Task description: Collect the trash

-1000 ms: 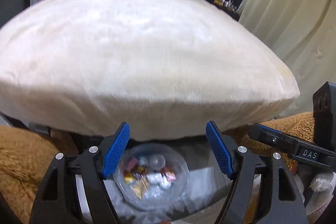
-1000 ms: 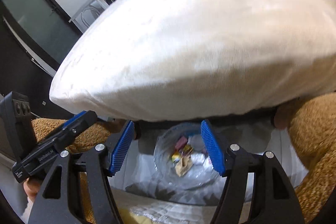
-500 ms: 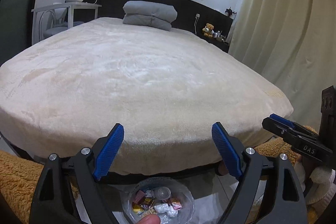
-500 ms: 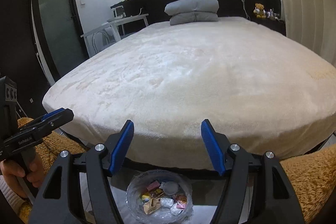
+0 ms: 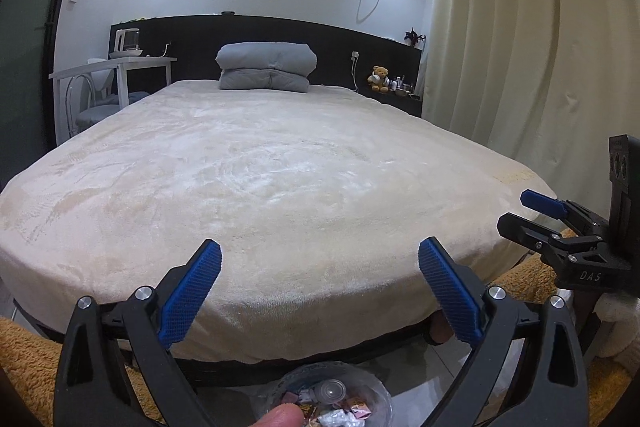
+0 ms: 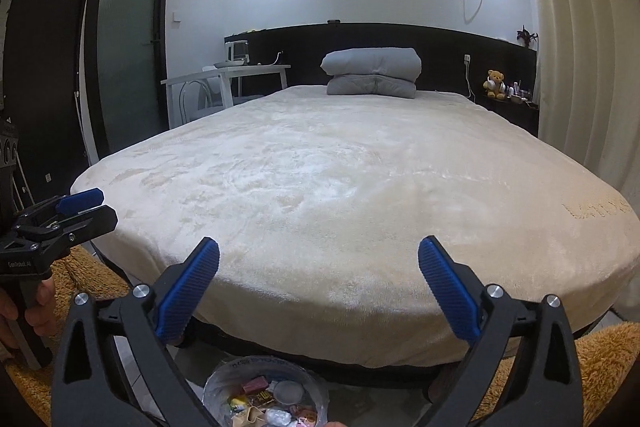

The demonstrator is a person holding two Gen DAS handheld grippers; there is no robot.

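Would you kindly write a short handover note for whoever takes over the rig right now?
Left gripper: open, empty, held above the foot of the bed.
Right gripper: open, empty, likewise.
Trash bin: on the floor just below both grippers, lined with a clear bag and holding wrappers and crumpled paper.
Done: that trash is in the bin; no trash shows on the bed cover.
Left: look over the floor, which is mostly out of view, then deal with the bag.

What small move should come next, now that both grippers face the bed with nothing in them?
Probably none toward more pickup: sweep both views slowly over the bed as a check. Both the left gripper and the right gripper are open and empty, no litter shows on the blanket, and the wrappers sit in the trash bag on the floor at the bed's foot.
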